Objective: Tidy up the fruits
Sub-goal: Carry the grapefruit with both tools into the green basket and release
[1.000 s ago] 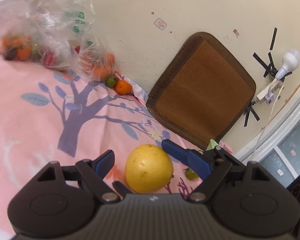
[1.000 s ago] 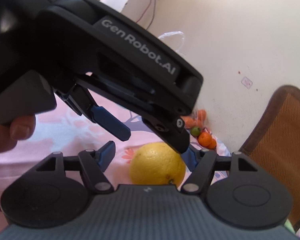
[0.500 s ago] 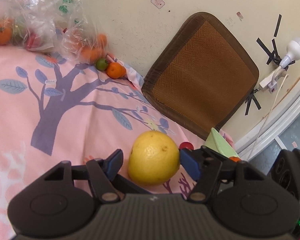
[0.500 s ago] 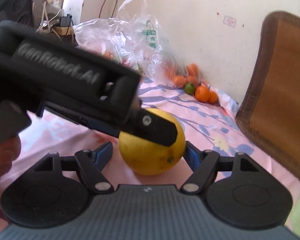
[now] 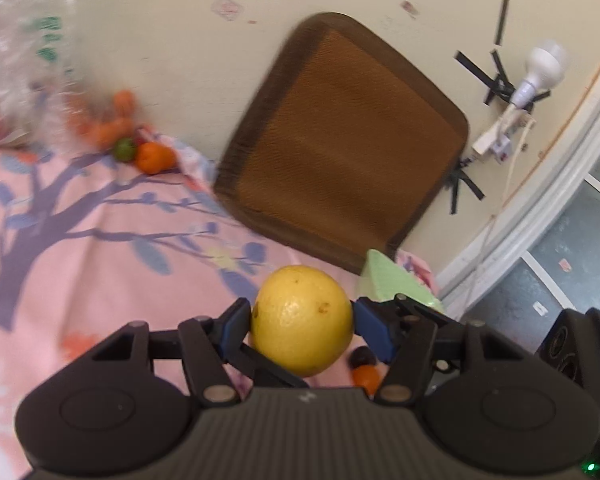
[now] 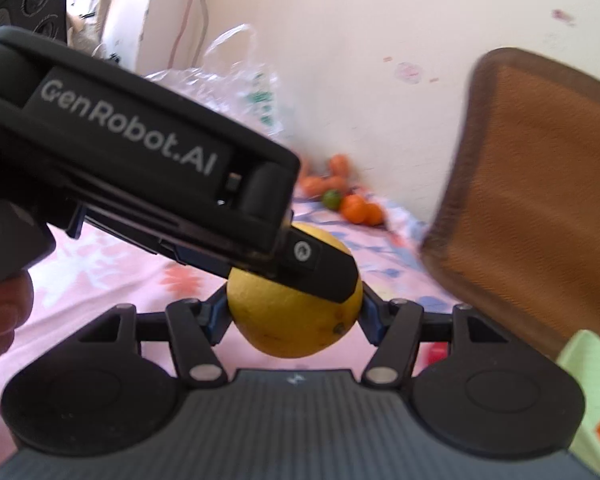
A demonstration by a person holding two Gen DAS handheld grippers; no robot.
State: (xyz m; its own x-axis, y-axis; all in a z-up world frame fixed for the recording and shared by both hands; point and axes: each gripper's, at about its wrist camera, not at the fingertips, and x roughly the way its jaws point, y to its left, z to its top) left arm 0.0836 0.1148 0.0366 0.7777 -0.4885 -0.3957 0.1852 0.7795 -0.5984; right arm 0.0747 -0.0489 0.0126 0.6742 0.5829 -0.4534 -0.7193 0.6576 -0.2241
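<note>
Low in the middle of both views, the left gripper point(image 5: 303, 320) and right gripper point(image 6: 294, 312) have just closed, both squeezing one round yellow fruit point(image 5: 302, 319) above the pink cloth point(image 5: 80, 264); neither is nearer.

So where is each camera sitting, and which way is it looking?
Left wrist view: sits on the left gripper, looking along its fingers over the pink sheet toward the wall and brown cushion; the gripper's jaws, just closing, press the yellow fruit.
Right wrist view: sits on the right gripper, facing the same wall; its jaws, also just closing, press that fruit too, the left gripper crosses in front, and a hand shows at the left edge.
Both share the yellow fruit, cushion and small oranges.
</note>
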